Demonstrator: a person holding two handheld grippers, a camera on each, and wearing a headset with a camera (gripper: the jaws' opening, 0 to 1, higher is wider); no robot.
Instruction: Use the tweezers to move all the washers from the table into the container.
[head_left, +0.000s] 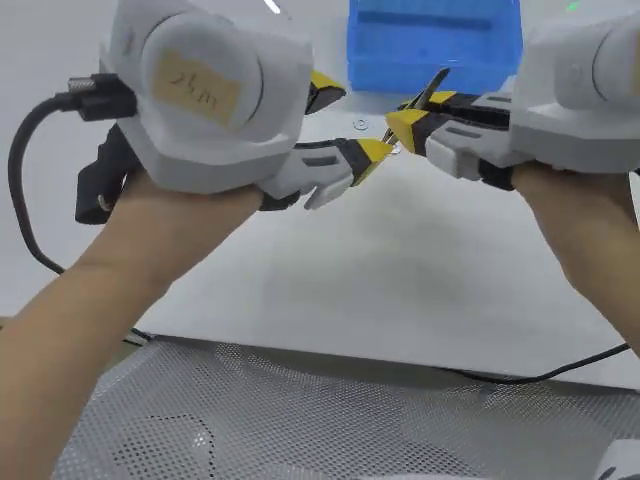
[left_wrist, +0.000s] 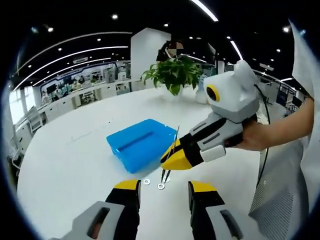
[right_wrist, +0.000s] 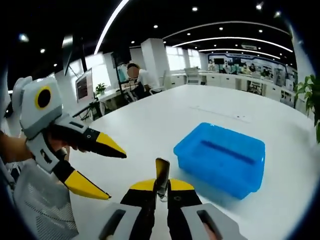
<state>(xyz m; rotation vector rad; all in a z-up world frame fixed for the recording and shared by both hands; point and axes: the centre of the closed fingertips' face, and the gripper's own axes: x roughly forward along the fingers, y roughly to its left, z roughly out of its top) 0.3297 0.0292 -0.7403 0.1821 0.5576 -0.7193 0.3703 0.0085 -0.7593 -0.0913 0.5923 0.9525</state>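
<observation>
While my right tongs (right_wrist: 160, 189) are clamped on the tweezers (right_wrist: 161, 170) and my left tongs (right_wrist: 114, 174) stand spread and empty beside them, two washers (left_wrist: 161, 186) lie flat on the surface (left_wrist: 75, 165) just short of the container (left_wrist: 140, 142), with the tweezer tips right at one of them. My worry is that a thin, flat washer gives the tips little to bite, so it may skid away or flip out on the lift toward the container. The tweezers could also twist in the tongs if I press down hard.
</observation>
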